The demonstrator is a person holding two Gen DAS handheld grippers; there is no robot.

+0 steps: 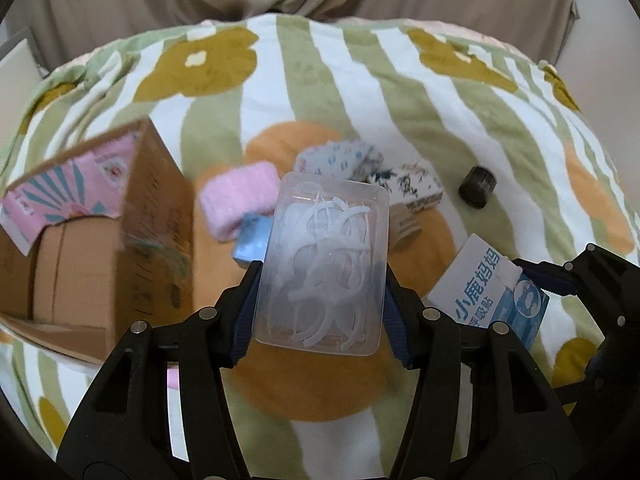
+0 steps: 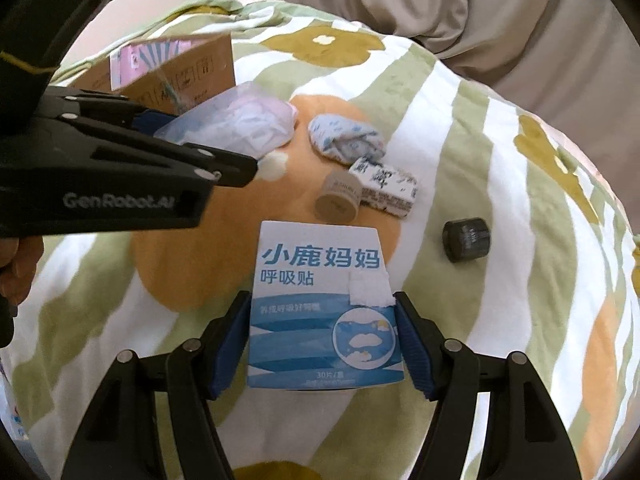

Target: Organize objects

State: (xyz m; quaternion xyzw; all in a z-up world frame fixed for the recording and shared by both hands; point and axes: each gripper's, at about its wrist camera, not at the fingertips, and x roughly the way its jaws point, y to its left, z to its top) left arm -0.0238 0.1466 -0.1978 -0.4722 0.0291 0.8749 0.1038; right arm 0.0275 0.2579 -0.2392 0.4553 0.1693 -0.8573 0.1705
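Note:
My left gripper (image 1: 320, 316) is shut on a clear plastic box (image 1: 324, 264) of white floss picks, its blue pads pressing both long sides, and holds it above the blanket. In the right wrist view the left gripper (image 2: 200, 140) reaches in from the left with the clear box (image 2: 240, 128). My right gripper (image 2: 322, 346) is shut on a blue and white carton (image 2: 320, 312) with Chinese print. That carton (image 1: 488, 292) and the right gripper (image 1: 560, 280) show at the right of the left wrist view. An open cardboard box (image 1: 120, 240) (image 2: 180, 72) stands at the left.
On the striped flower blanket (image 1: 360, 80) lie a pink fuzzy roll (image 1: 240, 196), a light blue packet (image 1: 252, 244), a patterned cloth bundle (image 2: 344, 140), a black-and-white small box (image 2: 384, 188), a tan jar (image 2: 338, 200) and a dark cylinder (image 2: 466, 244). A pink package (image 1: 72, 196) sits in the cardboard box.

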